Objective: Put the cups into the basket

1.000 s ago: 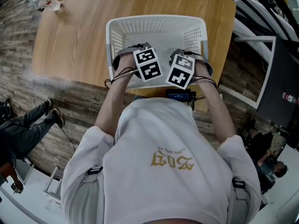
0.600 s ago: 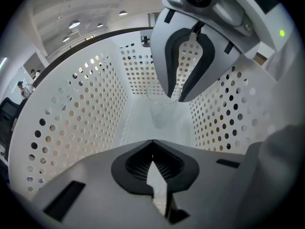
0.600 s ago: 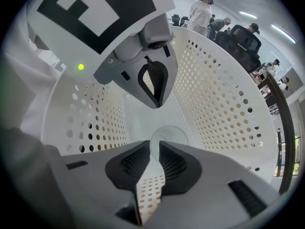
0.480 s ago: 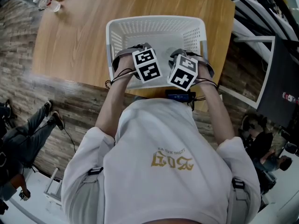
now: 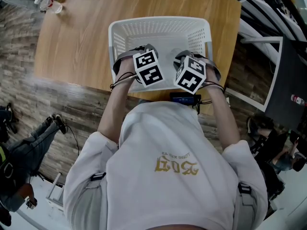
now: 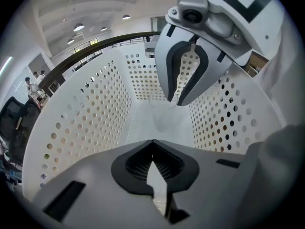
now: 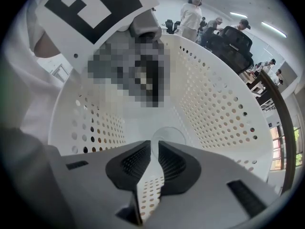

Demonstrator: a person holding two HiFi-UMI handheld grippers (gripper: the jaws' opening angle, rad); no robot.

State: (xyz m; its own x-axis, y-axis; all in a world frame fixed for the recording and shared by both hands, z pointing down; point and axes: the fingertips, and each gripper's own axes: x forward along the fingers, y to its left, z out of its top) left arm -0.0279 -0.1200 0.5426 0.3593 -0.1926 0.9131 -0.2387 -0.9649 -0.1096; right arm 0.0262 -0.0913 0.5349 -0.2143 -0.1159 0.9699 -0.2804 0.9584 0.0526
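L gripper view: your L gripper (image 6: 152,146) was clenched, pads (image 6: 133,168) meeting at the tip w/ nothing between, aimed along the floor of the basket (image 6: 90,113). That view also caught your R gripper (image 6: 175,102) from outside, tips closed at the rim of a clear cup (image 6: 164,117) that sat low in the basket, btw the two side walls.

R gripper view gave the close look: jaws pinched to a thin slit on the cup's wall, w/ the cup's round base showing just past the tips, over the basket floor. Neither view told whether the base touched the floor. Only this view showed people (image 7: 190,11) standing beyond the basket rim.

Head view gave the layout the others lacked: basket on the table (image 5: 72,42), both grippers inside its near end, side by side. But there the marker cubes (image 5: 148,69) covered the jaws, and the cup didn't show at all.
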